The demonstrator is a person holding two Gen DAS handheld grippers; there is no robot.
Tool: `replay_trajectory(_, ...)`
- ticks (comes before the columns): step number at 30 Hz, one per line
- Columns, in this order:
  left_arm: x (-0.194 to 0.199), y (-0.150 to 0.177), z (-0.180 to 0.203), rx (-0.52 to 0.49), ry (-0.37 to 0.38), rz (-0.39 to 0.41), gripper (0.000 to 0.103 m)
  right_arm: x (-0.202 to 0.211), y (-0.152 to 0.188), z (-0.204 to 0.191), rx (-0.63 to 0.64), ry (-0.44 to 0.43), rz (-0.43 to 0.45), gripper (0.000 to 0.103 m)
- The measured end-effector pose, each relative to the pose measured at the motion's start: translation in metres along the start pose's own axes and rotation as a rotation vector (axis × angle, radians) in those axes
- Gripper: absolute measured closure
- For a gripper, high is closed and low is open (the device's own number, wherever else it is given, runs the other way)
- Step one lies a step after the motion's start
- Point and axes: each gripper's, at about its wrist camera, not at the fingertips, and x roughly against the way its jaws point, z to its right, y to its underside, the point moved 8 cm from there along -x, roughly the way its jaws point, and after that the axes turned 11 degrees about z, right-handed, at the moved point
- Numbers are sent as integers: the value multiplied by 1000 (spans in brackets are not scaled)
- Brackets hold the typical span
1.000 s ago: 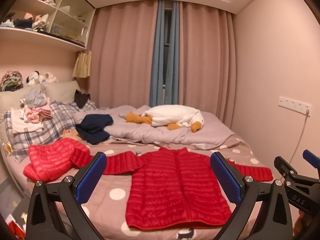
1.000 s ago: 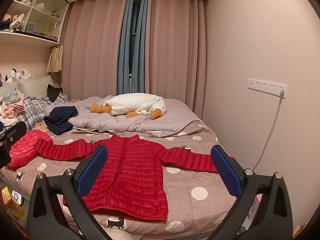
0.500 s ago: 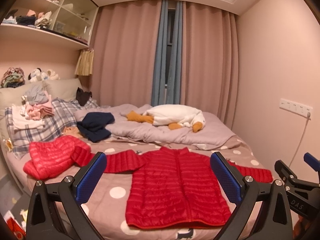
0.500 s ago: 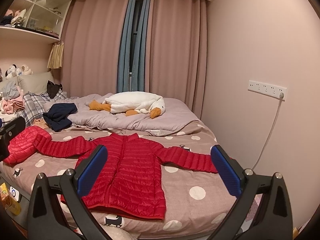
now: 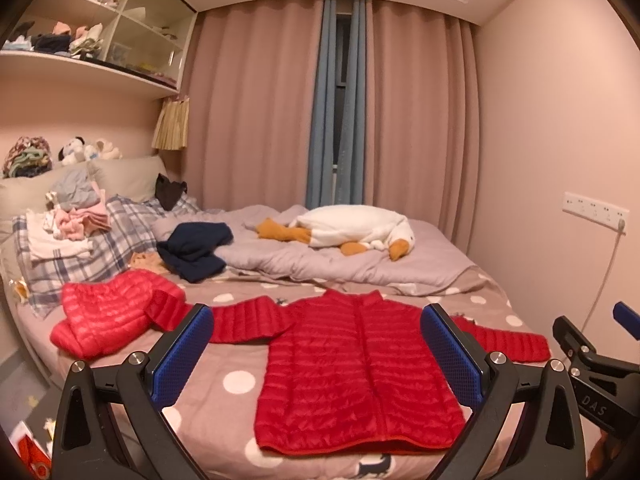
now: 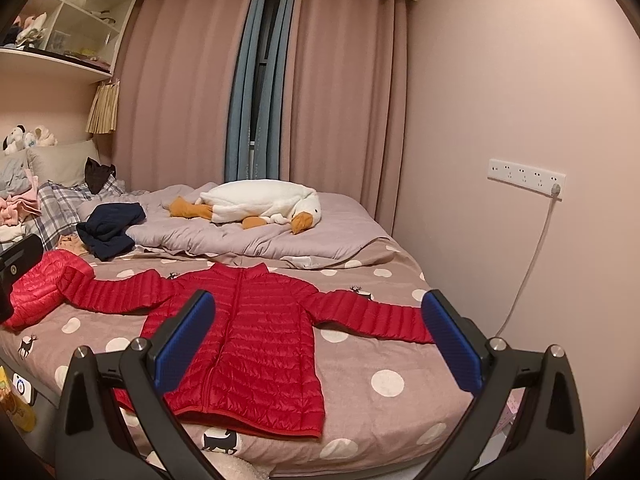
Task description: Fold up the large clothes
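Bed (image 5: 224, 424): ahead of and below both tongs; the dotted sheet sits a little lower in both views than a second ago, so the tongs have lifted or tipped up slightly while holding back from it.
Jacket (image 5: 360, 368): the task's thing, red and quilted, flat on the sheet, front up, both sleeves spread wide; well ahead of both tongs, untouched, in the same pose as before.
Meaning: I judge that folding has not begun and this is the approach; a sleeve is the likely first grab.
Second jacket (image 5: 108, 316): red, bunched, ahead and left of the left tongs, touching the spread jacket's sleeve end.
Left tongs (image 5: 320, 356): wide open, nothing between the blue pads.
Right tongs (image 6: 320, 350): wide open too, holding nothing; its body shows at the left view's right edge.
Writing: "DAS" in pale letters on the right tongs' black body; no other readable label.
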Motion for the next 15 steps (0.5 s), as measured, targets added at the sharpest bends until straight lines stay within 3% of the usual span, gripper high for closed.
replay_trajectory(15,3,3,-3,-1,-8,-1,1,-1,-1,-3,1,-6,-3,0)
